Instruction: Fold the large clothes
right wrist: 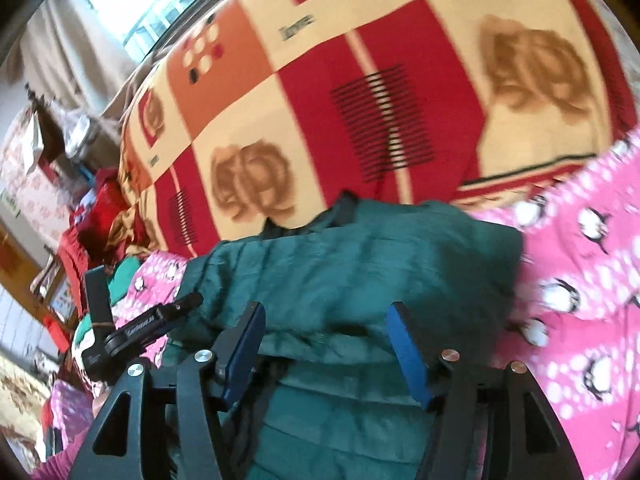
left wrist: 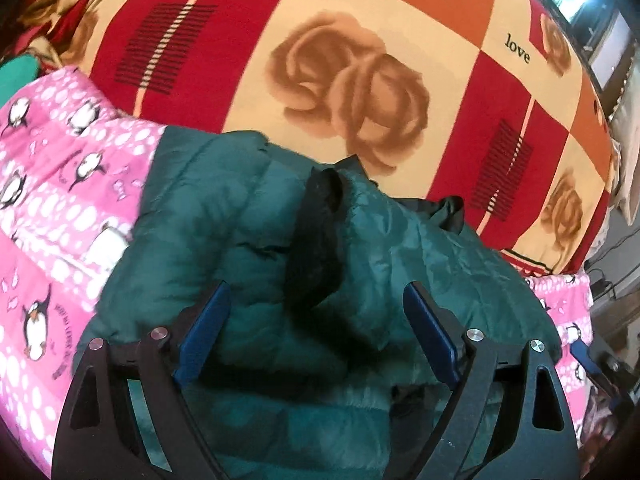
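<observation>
A dark green puffy jacket (left wrist: 224,216) lies bunched on the bed, with a black lining strip (left wrist: 316,236) showing along its middle. My left gripper (left wrist: 316,296) hovers over it, blue pads wide apart and nothing between them. In the right wrist view the same jacket (right wrist: 360,256) fills the lower middle. My right gripper (right wrist: 326,312) hangs just above the jacket's near fold, jaws apart, with no cloth pinched. A blue finger of the right gripper (left wrist: 586,360) peeks in at the left view's right edge.
Under the jacket lies a pink penguin-print blanket (left wrist: 52,184), also at the right (right wrist: 580,280). Beyond it spreads a red, orange and cream rose-pattern blanket (left wrist: 360,80). Red and green clothes (right wrist: 100,224) are piled at the bed's far left. A window (right wrist: 132,4) lies behind.
</observation>
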Demonstrator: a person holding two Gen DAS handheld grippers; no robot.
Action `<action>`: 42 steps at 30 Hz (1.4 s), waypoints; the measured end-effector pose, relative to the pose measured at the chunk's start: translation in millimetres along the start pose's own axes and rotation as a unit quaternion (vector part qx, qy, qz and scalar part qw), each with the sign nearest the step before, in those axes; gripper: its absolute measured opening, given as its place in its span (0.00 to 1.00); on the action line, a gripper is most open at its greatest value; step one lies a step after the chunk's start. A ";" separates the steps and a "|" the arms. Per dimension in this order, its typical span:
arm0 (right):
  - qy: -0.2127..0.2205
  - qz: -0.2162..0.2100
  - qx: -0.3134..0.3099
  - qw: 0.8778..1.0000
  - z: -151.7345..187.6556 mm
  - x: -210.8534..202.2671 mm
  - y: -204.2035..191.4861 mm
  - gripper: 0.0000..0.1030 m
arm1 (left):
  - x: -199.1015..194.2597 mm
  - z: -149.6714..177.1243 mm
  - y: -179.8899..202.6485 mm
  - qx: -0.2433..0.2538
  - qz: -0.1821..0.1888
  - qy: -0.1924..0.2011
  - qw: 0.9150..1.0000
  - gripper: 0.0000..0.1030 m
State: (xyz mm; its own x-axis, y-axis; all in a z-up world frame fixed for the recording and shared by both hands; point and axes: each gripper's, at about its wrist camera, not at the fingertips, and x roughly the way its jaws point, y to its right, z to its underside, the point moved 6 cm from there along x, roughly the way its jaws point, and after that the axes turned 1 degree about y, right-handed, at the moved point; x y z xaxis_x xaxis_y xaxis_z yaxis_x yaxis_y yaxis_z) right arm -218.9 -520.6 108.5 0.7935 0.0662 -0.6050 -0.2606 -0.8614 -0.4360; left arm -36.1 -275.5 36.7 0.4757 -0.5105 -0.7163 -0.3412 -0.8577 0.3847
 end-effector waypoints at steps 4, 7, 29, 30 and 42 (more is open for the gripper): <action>0.014 0.020 0.016 1.000 0.5 -13.6 27.1 0.59 | 12.8 -1.1 10.2 0.010 -0.007 -0.003 1.000 0.53; 0.017 0.031 0.037 0.999 1.5 -13.5 42.8 0.59 | 19.0 -3.6 17.7 0.039 -0.026 -0.011 0.999 0.21; -0.078 0.044 -0.041 0.995 6.9 138.6 12.3 0.62 | -15.0 -2.7 -33.9 0.097 -0.099 0.043 0.989 0.12; -0.083 0.043 -0.041 0.995 4.6 137.3 13.1 0.62 | -16.9 -3.6 -32.2 0.099 -0.100 0.041 0.989 0.13; -0.071 0.096 -0.076 0.990 29.0 72.2 11.7 0.62 | -39.7 -17.4 6.7 0.146 -0.085 0.085 0.982 0.69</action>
State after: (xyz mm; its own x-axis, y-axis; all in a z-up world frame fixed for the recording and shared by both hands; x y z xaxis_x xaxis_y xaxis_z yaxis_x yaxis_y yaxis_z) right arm -180.7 -511.3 40.4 0.6486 -0.0454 -0.7598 -0.3053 -0.9299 -0.2051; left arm -43.1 -262.0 77.9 0.6651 -0.3862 -0.6391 -0.4518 -0.8896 0.0674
